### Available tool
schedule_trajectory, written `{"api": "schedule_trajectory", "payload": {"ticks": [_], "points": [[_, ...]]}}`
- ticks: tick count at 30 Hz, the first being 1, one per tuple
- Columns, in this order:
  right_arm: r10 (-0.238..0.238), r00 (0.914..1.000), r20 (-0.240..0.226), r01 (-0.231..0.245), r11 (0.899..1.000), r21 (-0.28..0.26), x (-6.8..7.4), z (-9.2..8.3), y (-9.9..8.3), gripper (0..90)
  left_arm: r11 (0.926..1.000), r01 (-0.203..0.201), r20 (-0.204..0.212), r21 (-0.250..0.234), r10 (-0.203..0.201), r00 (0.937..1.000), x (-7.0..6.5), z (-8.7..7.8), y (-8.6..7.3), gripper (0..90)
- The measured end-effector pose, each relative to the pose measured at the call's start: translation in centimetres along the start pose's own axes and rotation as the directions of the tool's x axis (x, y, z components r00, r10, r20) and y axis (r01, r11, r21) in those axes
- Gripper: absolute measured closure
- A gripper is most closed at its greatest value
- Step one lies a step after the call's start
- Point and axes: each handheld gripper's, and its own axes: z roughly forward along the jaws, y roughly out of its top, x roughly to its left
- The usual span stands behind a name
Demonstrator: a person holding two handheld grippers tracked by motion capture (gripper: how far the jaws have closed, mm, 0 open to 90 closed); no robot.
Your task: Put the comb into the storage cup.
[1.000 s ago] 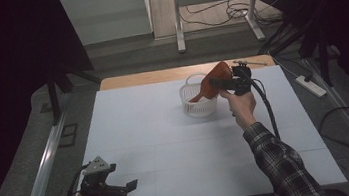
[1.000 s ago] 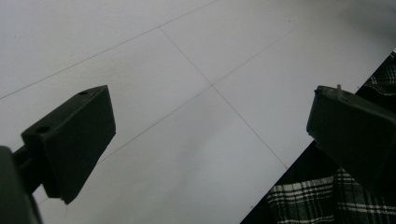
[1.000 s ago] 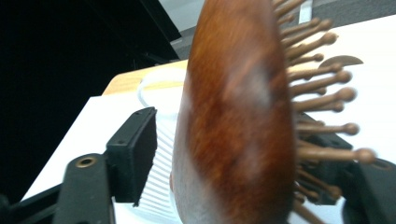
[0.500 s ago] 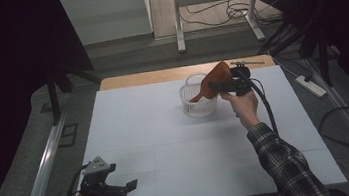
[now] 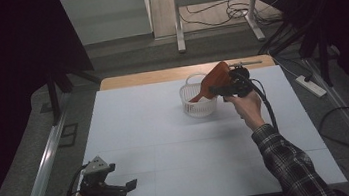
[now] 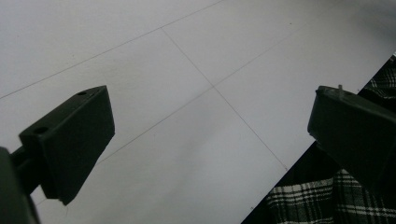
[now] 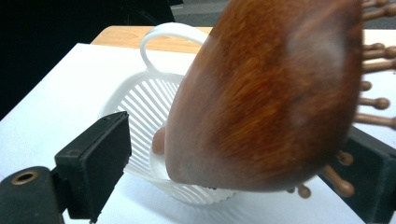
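Observation:
A brown wooden hairbrush (image 5: 214,79) leans into a small white slatted basket (image 5: 197,101) at the far middle of the white table (image 5: 141,132). Its handle end is down inside the basket and its head sticks up to the right. My right gripper (image 5: 222,88) is around the brush head (image 7: 266,93); its jaws have just been opening. The left jaw stands apart from the wood, and the brush pins point toward the right jaw. The basket (image 7: 140,98) lies just behind. My left gripper (image 5: 123,189) rests at the near left table edge, open and with nothing between its jaws (image 6: 210,121).
A strip of wooden tabletop (image 5: 159,75) shows behind the white sheet. Metal frame legs (image 5: 178,22) and cables stand on the floor beyond. A power strip (image 5: 312,86) and a cable lie on the floor to the right. A plaid sleeve (image 6: 327,200) is by the near edge.

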Motion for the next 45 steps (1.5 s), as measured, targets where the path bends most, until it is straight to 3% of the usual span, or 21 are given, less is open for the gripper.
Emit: {"api": "schedule_trajectory", "payload": {"ticks": [14, 28, 45], "points": [[-0.08, 0.9967, -0.007, 0.081, 0.997, 0.021, 0.2, -0.8, 0.0, 5.0, 1.0, 0.001, 0.003, 0.001, -0.001, 1.0, 0.0, 0.0, 0.0, 1.5], [-0.126, 0.9918, -0.024, 0.126, 0.992, 0.029, 0.3, -1.8, -0.6, 2.7, 1.0, 0.004, -0.002, 0.008, -0.004, 1.0, 0.0, 0.1, 0.0, 1.2], [-0.177, 0.9833, -0.043, 0.18, 0.98, 0.082, 0.6, -2.5, -1.5, 0.0, 1.0, 0.007, -0.003, 0.005, -0.007, 1.0, 0.1, 0.0, 0.1, 0.9]]}}
